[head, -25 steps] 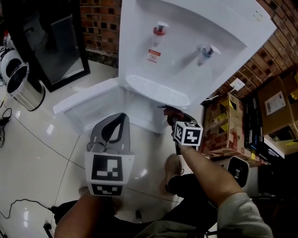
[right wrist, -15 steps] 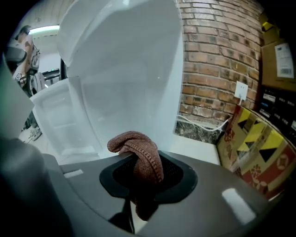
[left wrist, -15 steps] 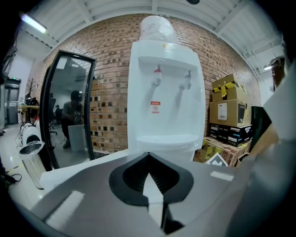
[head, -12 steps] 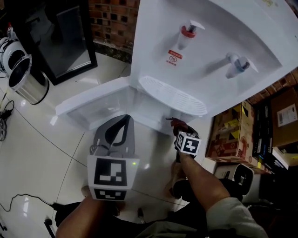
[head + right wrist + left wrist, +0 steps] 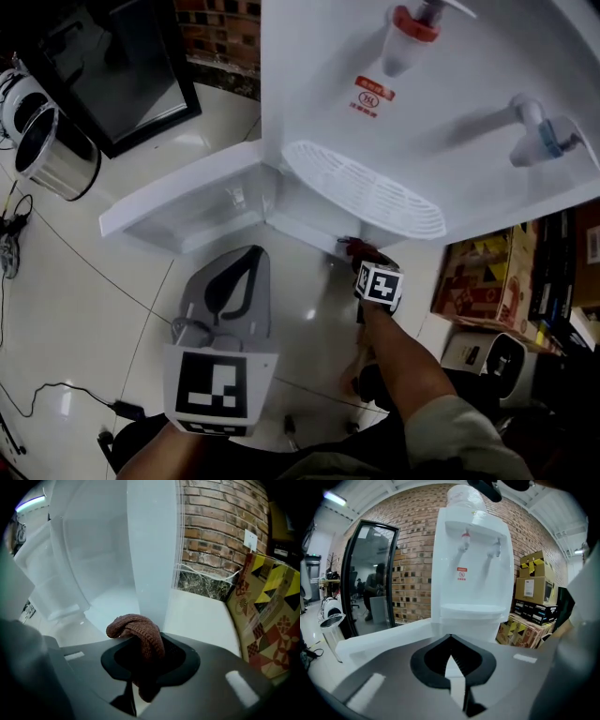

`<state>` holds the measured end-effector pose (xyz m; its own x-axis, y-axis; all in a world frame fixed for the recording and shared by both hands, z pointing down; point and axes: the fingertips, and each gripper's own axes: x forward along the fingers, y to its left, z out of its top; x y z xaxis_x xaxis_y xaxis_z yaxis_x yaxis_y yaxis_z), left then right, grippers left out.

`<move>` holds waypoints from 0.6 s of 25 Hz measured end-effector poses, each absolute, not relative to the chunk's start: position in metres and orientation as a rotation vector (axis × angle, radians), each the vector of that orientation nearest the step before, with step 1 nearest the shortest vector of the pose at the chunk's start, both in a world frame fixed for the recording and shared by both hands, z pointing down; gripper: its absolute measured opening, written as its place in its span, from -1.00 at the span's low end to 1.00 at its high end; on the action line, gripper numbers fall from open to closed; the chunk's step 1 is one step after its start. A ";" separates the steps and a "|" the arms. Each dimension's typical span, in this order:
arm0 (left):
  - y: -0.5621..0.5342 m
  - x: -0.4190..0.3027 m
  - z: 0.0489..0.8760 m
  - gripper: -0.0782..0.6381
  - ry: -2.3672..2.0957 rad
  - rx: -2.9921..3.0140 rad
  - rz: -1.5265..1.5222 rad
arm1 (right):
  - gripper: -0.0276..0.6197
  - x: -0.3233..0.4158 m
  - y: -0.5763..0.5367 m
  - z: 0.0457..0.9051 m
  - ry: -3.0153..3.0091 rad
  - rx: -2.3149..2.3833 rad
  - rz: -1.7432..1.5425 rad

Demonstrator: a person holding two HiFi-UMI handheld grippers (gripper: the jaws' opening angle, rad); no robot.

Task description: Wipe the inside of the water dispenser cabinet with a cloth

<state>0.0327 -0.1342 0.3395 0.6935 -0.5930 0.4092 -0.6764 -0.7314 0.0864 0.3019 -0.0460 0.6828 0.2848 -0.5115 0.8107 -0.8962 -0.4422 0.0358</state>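
The white water dispenser (image 5: 422,112) stands ahead with its cabinet door (image 5: 178,202) swung open to the left. My right gripper (image 5: 353,247) is at the lower right edge of the cabinet opening, shut on a brown knitted cloth (image 5: 138,632) that bulges up out of its jaws. In the right gripper view the white cabinet interior (image 5: 93,564) lies just beyond the cloth, which does not touch it. My left gripper (image 5: 251,253) hovers in front of the open door, jaws shut and empty, pointing at the dispenser (image 5: 471,573).
A metal bin (image 5: 52,155) and a black-framed glass panel (image 5: 122,75) stand at the left. Cardboard boxes (image 5: 487,277) and a small white appliance (image 5: 487,361) crowd the right side. A cable (image 5: 56,389) runs over the glossy tiled floor. A brick wall lies behind.
My right gripper has sunk with the cloth toward the cabinet opening. The dispenser fills more of the head view. My left gripper has dropped a little.
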 end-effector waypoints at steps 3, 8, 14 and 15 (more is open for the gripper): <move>-0.136 0.032 0.342 -0.78 -1.020 2.651 0.535 | -0.59 0.301 -0.047 0.701 -1.241 2.035 1.055; -0.139 0.029 0.348 -0.78 -1.026 2.623 0.555 | -0.59 0.301 -0.049 0.723 -1.210 2.019 1.083; -0.144 0.030 0.354 -0.78 -1.027 2.636 0.575 | -0.59 0.300 -0.050 0.724 -1.196 2.001 1.096; -0.145 0.031 0.354 -0.78 -1.029 2.642 0.574 | -0.59 0.298 -0.049 0.721 -1.199 2.000 1.094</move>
